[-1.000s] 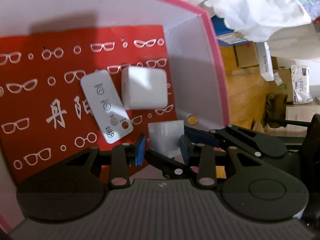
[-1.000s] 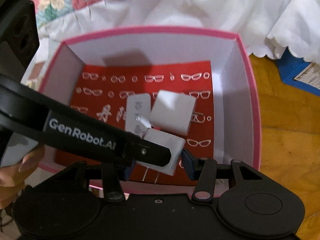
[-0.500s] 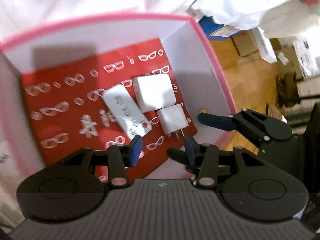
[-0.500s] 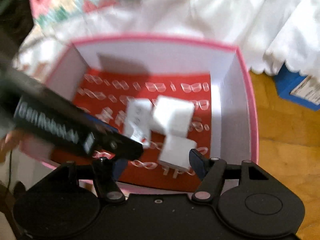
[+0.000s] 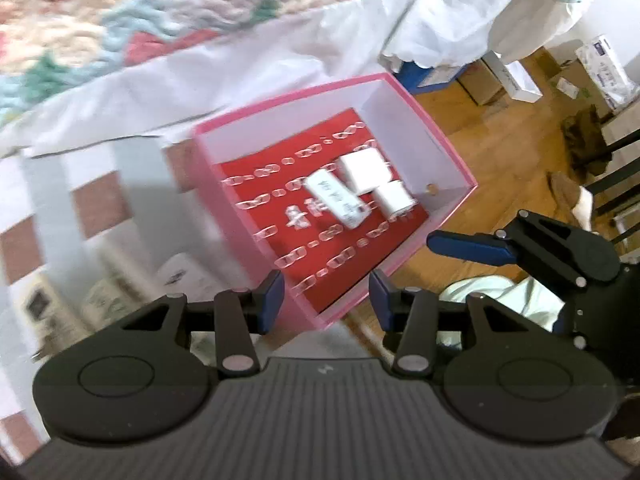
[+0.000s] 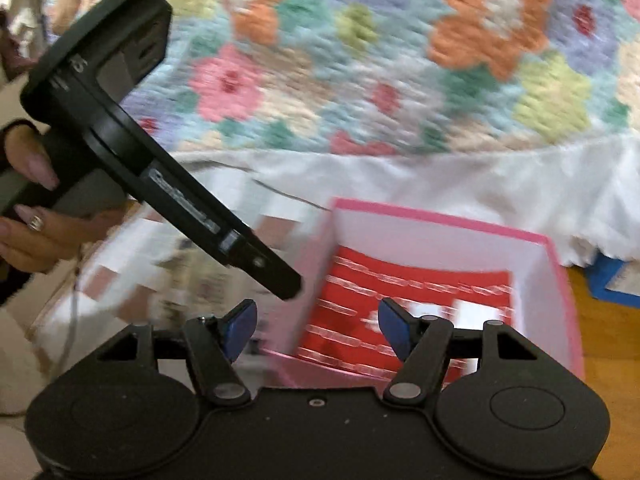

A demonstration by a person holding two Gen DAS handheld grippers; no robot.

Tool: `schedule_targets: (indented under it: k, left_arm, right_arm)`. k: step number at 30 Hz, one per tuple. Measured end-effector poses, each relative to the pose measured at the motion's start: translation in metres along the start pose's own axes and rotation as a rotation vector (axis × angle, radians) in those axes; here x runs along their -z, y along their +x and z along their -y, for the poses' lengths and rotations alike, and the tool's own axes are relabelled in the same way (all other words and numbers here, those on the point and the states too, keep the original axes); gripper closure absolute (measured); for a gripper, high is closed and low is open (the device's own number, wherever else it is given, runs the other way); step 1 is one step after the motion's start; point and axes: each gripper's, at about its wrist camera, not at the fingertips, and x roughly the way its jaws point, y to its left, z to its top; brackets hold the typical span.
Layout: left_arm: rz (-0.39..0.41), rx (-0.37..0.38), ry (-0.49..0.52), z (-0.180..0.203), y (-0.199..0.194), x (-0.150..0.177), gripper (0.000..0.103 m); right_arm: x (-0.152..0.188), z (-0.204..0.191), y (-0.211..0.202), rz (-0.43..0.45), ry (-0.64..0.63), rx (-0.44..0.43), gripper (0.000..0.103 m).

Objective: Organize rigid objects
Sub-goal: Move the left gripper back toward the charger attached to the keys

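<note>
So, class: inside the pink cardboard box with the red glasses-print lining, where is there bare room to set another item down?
In the pink cardboard box, the red lining lies bare between the left wall and the white remote control. The near strip is bare too. The right end is crowded: remote, large white adapter and small white plug cluster together.

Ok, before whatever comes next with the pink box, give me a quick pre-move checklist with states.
1. Left hand-held gripper empty, jaws apart: ok.
2. Right hand-held gripper empty, jaws apart: ok.
3. White slim remote control lying inside the pink cardboard box: ok.
4. Large white square charger and small white plug adapter inside the box: ok.
5. More items left outside to sort: cannot tell, surroundings blurred.
</note>
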Motion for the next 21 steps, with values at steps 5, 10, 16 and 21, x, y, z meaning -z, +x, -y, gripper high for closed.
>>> schedule_targets:
  k: [5,10,16,21]
  left_arm:
    - [0.048,-0.069,0.005,-0.026,-0.034,0.028,0.058]
    - [0.05,-0.104,-0.078,-0.071,-0.046,0.057,0.058]
    - [0.038,-0.131,-0.209,-0.135,-0.04,0.086,0.058]
    - [0.061,-0.137,-0.307,-0.178,-0.024,0.108,0.058]
  right_arm:
    - [-0.008,-0.042,0.013,-0.002,-0.077,-0.111,0.031]
    - [-0.003,-0.066,0.043,-0.053,-0.086,-0.186,0.031]
    - [0.012,-0.091,0.088,-0.143,-0.088,-0.23,0.031]
    - [0.024,-0.11,0.121,-0.196,-0.159,-0.19,0.031]
